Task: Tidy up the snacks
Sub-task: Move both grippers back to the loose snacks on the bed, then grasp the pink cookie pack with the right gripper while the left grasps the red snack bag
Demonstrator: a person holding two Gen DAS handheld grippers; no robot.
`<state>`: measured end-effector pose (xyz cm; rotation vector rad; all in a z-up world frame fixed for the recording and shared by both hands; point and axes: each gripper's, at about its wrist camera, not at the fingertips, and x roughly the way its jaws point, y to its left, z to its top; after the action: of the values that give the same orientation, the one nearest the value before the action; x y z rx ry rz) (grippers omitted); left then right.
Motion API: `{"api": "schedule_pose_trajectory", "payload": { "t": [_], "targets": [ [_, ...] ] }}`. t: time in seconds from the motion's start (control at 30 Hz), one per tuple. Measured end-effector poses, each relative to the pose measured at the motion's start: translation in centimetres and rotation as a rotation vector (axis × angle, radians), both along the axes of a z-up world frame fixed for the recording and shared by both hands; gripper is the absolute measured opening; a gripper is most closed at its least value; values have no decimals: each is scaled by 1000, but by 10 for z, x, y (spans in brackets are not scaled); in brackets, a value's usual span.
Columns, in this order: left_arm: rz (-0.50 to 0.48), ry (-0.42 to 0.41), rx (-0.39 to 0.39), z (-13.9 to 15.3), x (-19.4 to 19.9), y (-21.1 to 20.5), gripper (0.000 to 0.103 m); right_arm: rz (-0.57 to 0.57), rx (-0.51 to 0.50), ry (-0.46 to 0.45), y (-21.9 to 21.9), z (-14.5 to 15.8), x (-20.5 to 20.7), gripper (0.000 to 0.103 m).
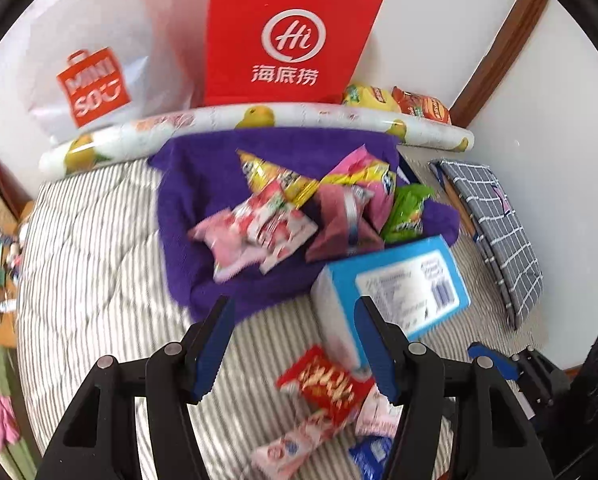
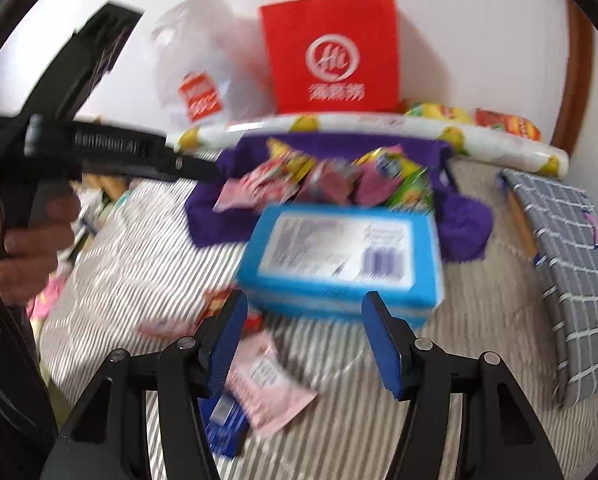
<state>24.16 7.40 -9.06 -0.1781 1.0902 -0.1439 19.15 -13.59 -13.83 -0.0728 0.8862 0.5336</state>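
Several snack packets (image 1: pixel 295 208) in pink, yellow and green lie piled on a purple cloth (image 1: pixel 187 248) on the striped bed; the pile also shows in the right wrist view (image 2: pixel 327 180). A blue box (image 1: pixel 399 284) lies at the cloth's near right edge and fills the middle of the right wrist view (image 2: pixel 339 256). A red packet (image 1: pixel 327 388), pink packets (image 1: pixel 291 444) and a dark blue packet (image 1: pixel 371 456) lie loose near me. My left gripper (image 1: pixel 295 344) is open and empty above the red packet. My right gripper (image 2: pixel 303 340) is open and empty, just short of the blue box, above a pink packet (image 2: pixel 271 388).
A red paper bag (image 1: pixel 291 36) and a white Miniso bag (image 1: pixel 95 80) stand against the wall behind a rolled fruit-print sheet (image 1: pixel 259 120). Chip bags (image 1: pixel 399 104) sit at the back right. A grey checked pouch (image 1: pixel 495 224) lies to the right. The bed's left edge drops to clutter.
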Motion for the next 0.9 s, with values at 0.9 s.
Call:
{"api": "schedule_pose_trajectory", "payload": {
  "t": [0.9],
  "targets": [
    [26,27,-71,-36,-73,24,60,116,-154,56,24,-68,-24,47]
  ]
}}
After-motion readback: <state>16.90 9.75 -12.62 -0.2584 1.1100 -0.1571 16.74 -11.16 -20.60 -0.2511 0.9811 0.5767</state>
